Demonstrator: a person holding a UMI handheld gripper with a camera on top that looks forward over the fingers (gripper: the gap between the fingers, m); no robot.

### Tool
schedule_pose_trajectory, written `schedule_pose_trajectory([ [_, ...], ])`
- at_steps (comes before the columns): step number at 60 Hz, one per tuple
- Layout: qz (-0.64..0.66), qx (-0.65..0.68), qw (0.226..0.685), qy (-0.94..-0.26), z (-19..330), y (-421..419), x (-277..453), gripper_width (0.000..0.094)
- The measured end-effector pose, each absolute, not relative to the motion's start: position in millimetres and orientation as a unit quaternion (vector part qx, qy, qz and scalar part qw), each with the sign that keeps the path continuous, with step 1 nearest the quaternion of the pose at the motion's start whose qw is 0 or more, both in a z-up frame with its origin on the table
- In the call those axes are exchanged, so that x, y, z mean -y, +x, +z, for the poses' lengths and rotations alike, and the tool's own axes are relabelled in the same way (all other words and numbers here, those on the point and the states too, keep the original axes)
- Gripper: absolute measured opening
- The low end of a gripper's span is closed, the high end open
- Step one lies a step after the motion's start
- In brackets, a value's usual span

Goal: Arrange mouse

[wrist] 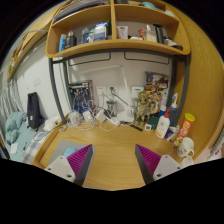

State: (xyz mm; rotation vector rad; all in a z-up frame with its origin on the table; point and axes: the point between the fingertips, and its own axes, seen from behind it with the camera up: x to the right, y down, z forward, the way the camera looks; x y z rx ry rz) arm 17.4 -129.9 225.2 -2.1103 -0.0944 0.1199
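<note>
The claw [113, 160] is held wide and empty above the desk [112, 140] — no mouse is seen, so cluttered bottles [163, 125] could be knocked.

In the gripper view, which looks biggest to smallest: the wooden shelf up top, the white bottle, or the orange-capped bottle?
1. Shelf, by far the largest, spanning the wall above the desk.
2. White bottle.
3. Orange-capped bottle.

The two bottles look nearly alike in size, so their order is unsure. The gripper is open, holding nothing.
</note>
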Motion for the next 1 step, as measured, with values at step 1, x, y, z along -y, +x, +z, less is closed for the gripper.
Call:
schedule_pose_trajectory([
  [1, 0.052, 0.039, 0.490, -0.869, 224.4, 17.6, 131.6, 0.0850],
])
